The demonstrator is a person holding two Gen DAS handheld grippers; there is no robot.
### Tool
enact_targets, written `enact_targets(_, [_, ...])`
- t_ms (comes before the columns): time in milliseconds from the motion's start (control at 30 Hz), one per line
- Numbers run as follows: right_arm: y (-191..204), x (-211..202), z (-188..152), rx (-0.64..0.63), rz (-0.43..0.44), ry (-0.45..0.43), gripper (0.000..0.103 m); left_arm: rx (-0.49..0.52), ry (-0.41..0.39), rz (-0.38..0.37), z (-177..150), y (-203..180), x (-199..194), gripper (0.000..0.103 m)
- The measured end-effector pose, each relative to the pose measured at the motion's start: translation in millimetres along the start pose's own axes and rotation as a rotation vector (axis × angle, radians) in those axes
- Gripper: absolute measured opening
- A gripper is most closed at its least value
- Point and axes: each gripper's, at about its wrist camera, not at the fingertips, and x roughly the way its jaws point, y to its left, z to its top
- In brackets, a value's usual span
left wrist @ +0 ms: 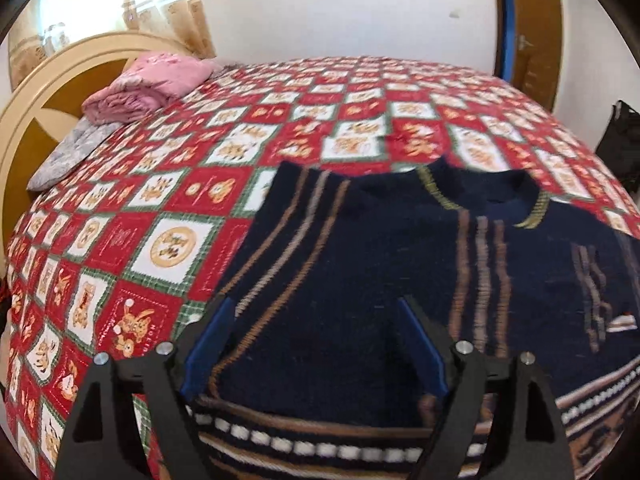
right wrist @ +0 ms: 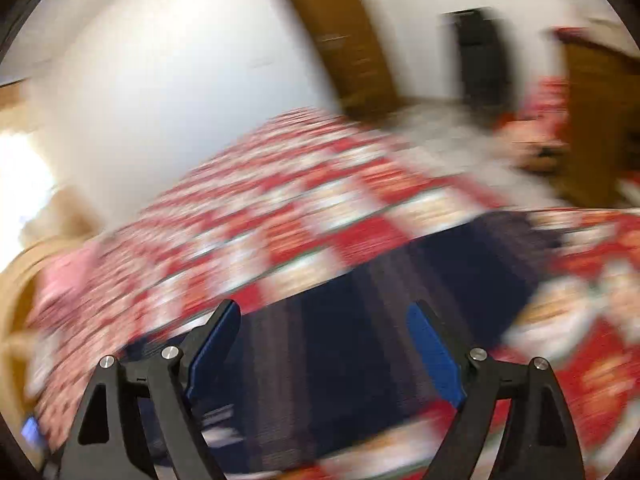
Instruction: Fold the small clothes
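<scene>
A small navy knitted sweater (left wrist: 380,248) with brown and tan stripes lies spread on the red-and-white checked bedspread (left wrist: 240,120), its collar toward the far side. My left gripper (left wrist: 318,304) hovers over the sweater's left half, near the patterned hem. Its blue-padded fingers (left wrist: 216,340) stand wide apart and pinch nothing. The right wrist view is heavily motion-blurred. There the sweater (right wrist: 360,340) shows as a dark blue patch on the bedspread (right wrist: 280,208). My right gripper (right wrist: 324,306) is above it, open, with nothing between its pads.
A folded pink blanket (left wrist: 152,84) and a grey cloth (left wrist: 72,152) lie by the cream headboard (left wrist: 36,100) at the bed's far left. A wooden door (left wrist: 536,32) and a black bag (left wrist: 620,136) stand beyond the bed's right side.
</scene>
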Motion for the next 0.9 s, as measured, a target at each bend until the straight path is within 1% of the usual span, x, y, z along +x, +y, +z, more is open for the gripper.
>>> enact_targets(33, [-14, 8, 6, 0.003, -0.058, 0.016, 0.086, 0.023, -0.011, -0.017, -1, -7, -5, 0.087])
enact_targets(100, [-46, 30, 13, 0.016, -0.169, 0.062, 0.086, 0.073, -0.02, -0.044, -3, -22, -11, 0.092])
enact_targets(200, [-71, 51, 18, 0.028, -0.222, 0.091, 0.086, 0.142, -0.027, -0.082, -8, -49, -16, 0.093])
enact_targets(233, [-77, 56, 19, 0.038, -0.244, 0.089, 0.086, 0.157, -0.022, -0.079, -9, -56, -15, 0.093])
enact_targets(300, [-85, 72, 23, 0.048, -0.29, 0.113, 0.085, 0.17, 0.004, -0.06, -10, -64, -12, 0.093])
enact_targets(400, [-89, 91, 24, 0.062, -0.312, 0.152, 0.074, 0.163, 0.03, -0.062, -12, -62, -8, 0.093])
enact_targets(433, [-95, 97, 23, 0.097, -0.317, 0.168, 0.067, 0.159, 0.031, -0.057, -12, -61, -8, 0.093])
enact_targets(467, [-102, 100, 23, 0.12, -0.316, 0.173, 0.063, 0.158, 0.029, -0.051, -12, -61, -9, 0.093])
enact_targets(500, [-103, 101, 24, 0.127, -0.328, 0.162, 0.056, 0.157, 0.029, -0.037, -11, -60, -9, 0.093])
enact_targets(700, [-115, 110, 27, 0.198, -0.3, 0.162, 0.054, 0.158, 0.026, -0.013, -9, -61, -11, 0.093])
enact_targets(767, [-116, 108, 27, 0.185, -0.267, 0.145, 0.044, 0.153, 0.031, -0.015, -9, -62, -10, 0.093])
enact_targets(800, [-116, 104, 27, 0.181, -0.233, 0.13, 0.023, 0.149, 0.037, -0.017, -10, -63, -9, 0.093])
enact_targets(833, [-115, 101, 27, 0.179, -0.207, 0.124, 0.013, 0.147, 0.041, -0.02, -10, -63, -9, 0.093])
enact_targets(900, [-111, 90, 26, 0.156, -0.153, 0.088, 0.012, 0.147, 0.045, -0.025, -10, -64, -9, 0.093])
